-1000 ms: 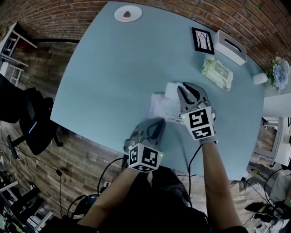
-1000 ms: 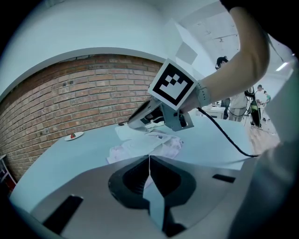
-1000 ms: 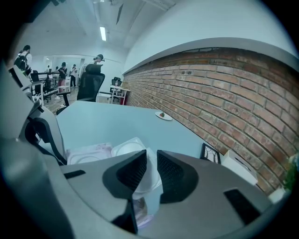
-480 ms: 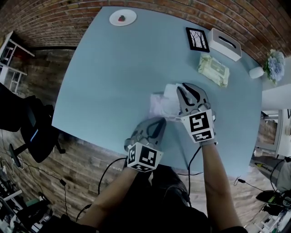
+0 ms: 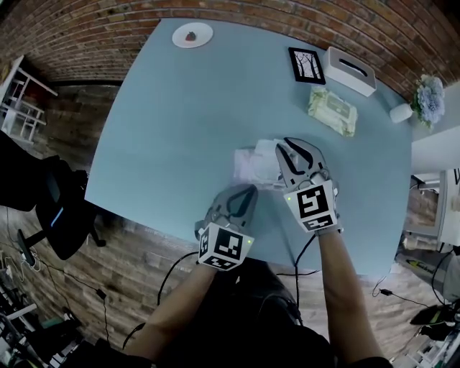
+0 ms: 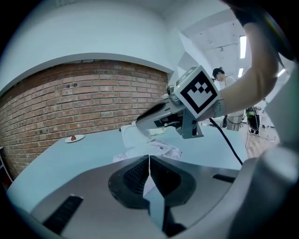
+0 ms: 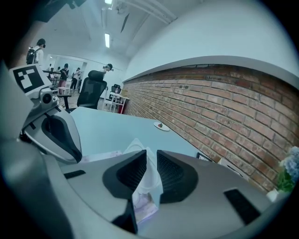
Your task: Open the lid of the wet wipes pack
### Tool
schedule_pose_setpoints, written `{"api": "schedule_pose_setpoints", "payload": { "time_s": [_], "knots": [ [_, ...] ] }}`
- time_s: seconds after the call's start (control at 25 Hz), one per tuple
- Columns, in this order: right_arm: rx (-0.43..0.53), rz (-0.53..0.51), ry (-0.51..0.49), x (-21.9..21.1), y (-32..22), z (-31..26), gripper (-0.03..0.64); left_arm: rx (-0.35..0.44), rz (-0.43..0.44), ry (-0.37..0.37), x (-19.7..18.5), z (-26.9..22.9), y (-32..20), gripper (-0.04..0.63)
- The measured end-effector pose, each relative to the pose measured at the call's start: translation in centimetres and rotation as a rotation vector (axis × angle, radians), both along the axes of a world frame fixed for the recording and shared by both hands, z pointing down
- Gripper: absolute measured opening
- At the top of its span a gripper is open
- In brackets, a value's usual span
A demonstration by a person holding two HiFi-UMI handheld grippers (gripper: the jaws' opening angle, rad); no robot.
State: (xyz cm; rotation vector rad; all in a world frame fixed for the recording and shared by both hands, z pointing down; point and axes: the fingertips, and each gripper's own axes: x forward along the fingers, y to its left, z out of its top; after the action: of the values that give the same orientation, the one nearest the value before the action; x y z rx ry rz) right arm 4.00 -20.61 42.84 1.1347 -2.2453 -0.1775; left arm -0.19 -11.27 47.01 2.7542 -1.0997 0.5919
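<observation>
Your right gripper (image 5: 289,146) has come up a little since a second ago, and the white lid (image 7: 148,179) it holds has come up with it. Your left gripper (image 5: 246,192) has barely shifted.

Nearest you, the left gripper's jaws are closed together, with their tips at the near edge of the pack of wipes (image 5: 251,164). You cannot tell whether they nip a thin bit of the wrapper. The pack lies on the blue table (image 5: 165,108), just ahead of both grippers and toward the table's near side. Over the pack's far side, your right gripper's jaws are clamped on the lid, which stands up off the pack between the pads.

Further off to the right lies a second, green pack (image 5: 332,111). Beyond it, a black picture frame (image 5: 306,65) and a white tissue box (image 5: 348,70) sit side by side. A small plate (image 5: 192,34) sits at the far edge, by the brick wall (image 5: 302,21).
</observation>
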Motion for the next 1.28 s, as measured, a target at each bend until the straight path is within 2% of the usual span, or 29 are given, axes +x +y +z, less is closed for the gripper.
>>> {"api": "schedule_pose_setpoints", "payload": {
  "time_s": [0.52, 0.88, 1.08, 1.28],
  "knots": [
    [0.040, -0.074, 0.029, 0.0, 2.4, -0.4, 0.069, -0.008, -0.038, 0.011, 0.6, 0.0, 0.6, 0.012],
    [0.045, -0.079, 0.032, 0.5, 3.4, -0.3, 0.067, -0.017, -0.048, 0.012, 0.8, 0.1, 0.9, 0.012],
    [0.044, -0.021, 0.038, 1.7, 3.0, 0.0, 0.067, -0.007, -0.063, 0.020, 0.4, -0.4, 0.5, 0.012],
    [-0.010, 0.058, -0.040, 3.2, 1.8, 0.9, 0.067, -0.004, -0.082, 0.029, -0.1, -0.6, -0.3, 0.012]
  ]
}}
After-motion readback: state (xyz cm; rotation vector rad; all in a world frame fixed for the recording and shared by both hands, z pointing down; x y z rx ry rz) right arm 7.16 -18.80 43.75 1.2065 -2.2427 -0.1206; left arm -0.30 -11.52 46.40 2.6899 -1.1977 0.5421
